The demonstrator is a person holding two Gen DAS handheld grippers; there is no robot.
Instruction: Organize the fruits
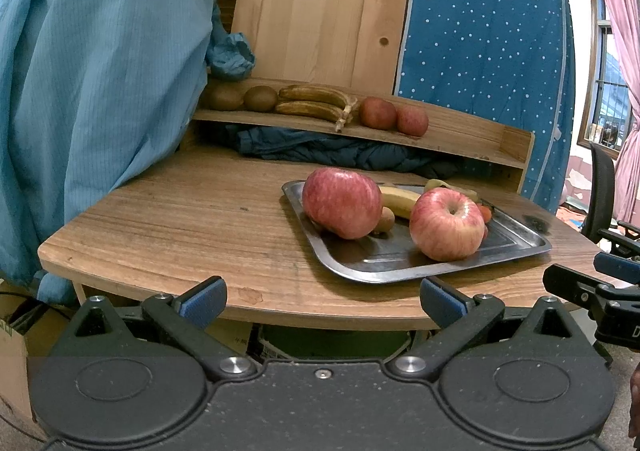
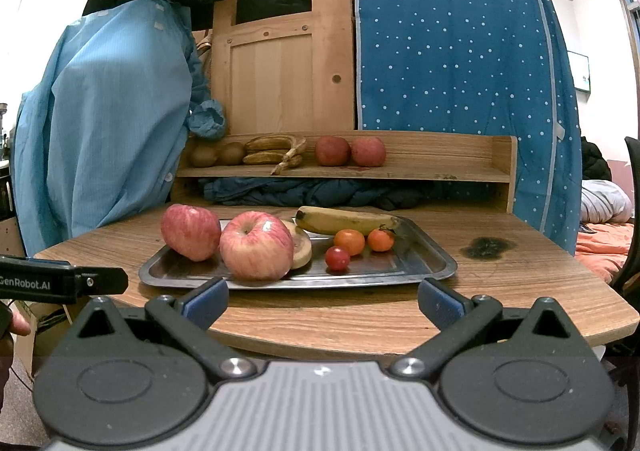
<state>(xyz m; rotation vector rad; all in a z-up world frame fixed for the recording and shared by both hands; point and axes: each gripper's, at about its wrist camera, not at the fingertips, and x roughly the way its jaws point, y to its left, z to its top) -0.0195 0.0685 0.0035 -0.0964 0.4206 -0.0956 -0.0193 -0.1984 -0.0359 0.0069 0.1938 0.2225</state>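
Wood-grain round tabletop point(image 2: 500, 291) carried a dull steel tray point(image 2: 420, 263) of fruit; the nearer red-streaked apple point(image 2: 256, 245) sat straight ahead of the right gripper point(image 2: 322, 301), closer than the left gripper point(image 1: 322, 301); both gaped empty.

Four apples point(image 2: 256, 245), three bananas point(image 2: 346, 219).

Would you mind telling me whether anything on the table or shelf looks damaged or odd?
Yes: a dark scorch-like mark stains the table right of the tray, and the shelf bananas are heavily browned.
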